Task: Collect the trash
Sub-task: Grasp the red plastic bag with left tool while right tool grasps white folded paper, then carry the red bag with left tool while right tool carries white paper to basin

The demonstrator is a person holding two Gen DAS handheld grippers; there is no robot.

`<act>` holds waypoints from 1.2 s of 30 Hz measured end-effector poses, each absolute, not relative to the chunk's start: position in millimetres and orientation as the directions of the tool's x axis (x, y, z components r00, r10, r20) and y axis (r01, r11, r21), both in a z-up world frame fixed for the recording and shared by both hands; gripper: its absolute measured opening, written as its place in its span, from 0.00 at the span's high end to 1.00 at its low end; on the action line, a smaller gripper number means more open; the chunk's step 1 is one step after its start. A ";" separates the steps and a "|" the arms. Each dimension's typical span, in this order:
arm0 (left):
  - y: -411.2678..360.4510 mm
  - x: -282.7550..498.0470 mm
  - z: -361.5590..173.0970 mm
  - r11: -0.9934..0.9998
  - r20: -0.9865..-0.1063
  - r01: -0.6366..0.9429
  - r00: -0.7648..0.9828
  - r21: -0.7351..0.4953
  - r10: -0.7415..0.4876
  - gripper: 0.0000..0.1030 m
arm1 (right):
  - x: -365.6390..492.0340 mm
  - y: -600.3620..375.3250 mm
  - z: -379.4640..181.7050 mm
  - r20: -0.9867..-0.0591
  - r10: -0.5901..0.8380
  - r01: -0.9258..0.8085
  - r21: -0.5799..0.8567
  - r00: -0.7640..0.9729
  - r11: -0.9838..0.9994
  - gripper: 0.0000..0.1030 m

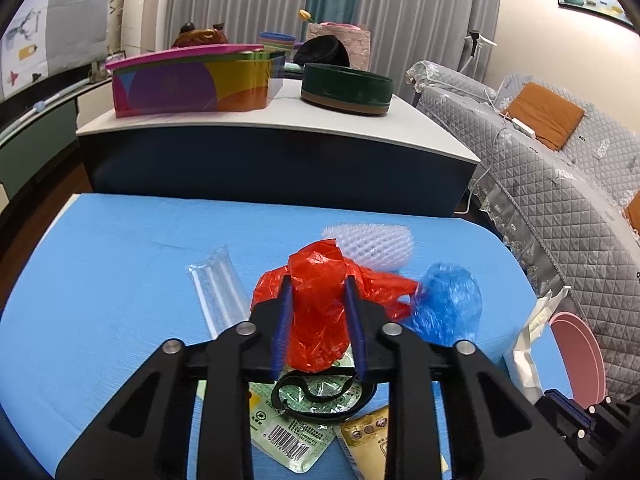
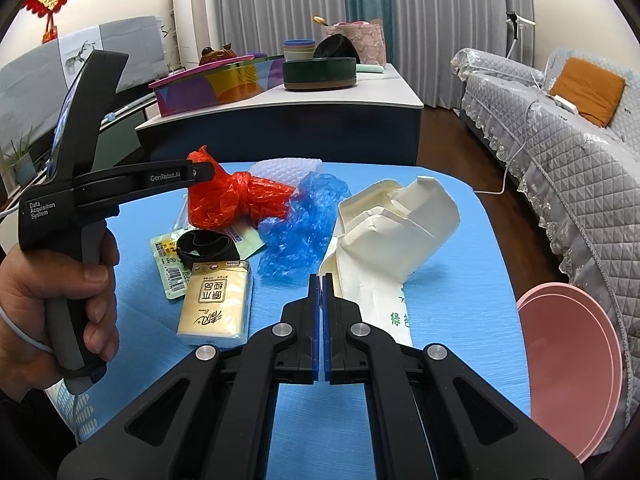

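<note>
A crumpled red plastic bag (image 1: 320, 304) lies on the blue table (image 1: 120, 280) between the fingers of my left gripper (image 1: 318, 284), which is shut on it. It also shows in the right wrist view (image 2: 228, 200), with the left gripper (image 2: 200, 172) on it. Beside it lie a blue plastic bag (image 1: 448, 304) (image 2: 304, 224), white bubble wrap (image 1: 376, 242), a clear air pillow (image 1: 218, 292), a green wrapper (image 1: 296, 436), a black band (image 2: 208, 245), a yellow tissue pack (image 2: 216, 304) and a crushed white carton (image 2: 392, 232). My right gripper (image 2: 322, 280) is shut and empty near the table's front.
A pink bin (image 2: 572, 360) stands at the table's right edge. Behind the table is a dark cabinet (image 1: 280, 168) bearing a colourful box (image 1: 192, 84) and a green round tin (image 1: 346, 88). A grey quilted sofa (image 1: 560, 184) is at the right.
</note>
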State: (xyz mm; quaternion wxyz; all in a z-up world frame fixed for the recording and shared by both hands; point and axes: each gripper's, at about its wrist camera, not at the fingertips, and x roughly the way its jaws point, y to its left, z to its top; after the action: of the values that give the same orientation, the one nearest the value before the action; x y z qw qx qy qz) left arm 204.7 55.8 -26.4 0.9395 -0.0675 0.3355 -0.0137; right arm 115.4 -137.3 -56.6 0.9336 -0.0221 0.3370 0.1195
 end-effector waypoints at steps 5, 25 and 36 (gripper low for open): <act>59.2 197.4 -14.7 0.994 -0.598 -0.045 0.801 -0.099 -0.023 0.81 | 113.6 -140.6 -51.8 -0.626 0.202 -0.231 0.035 0.754 0.972 0.99; 80.0 150.3 17.3 0.990 -0.534 -0.054 0.845 -0.131 -0.024 0.81 | 82.9 -143.3 -18.2 -0.543 0.171 -0.207 -0.005 0.822 0.978 0.99; 60.1 126.9 27.6 0.992 -0.519 -0.002 0.853 -0.128 -0.066 0.81 | 64.2 -167.1 0.4 -0.500 0.138 -0.155 0.008 0.855 0.988 0.99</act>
State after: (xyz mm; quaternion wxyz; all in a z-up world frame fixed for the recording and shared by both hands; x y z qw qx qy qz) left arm 126.9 60.1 27.6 0.9604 -0.0622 0.2710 -0.0166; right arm 64.2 -167.1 0.4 0.9629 -0.0161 0.2583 0.0761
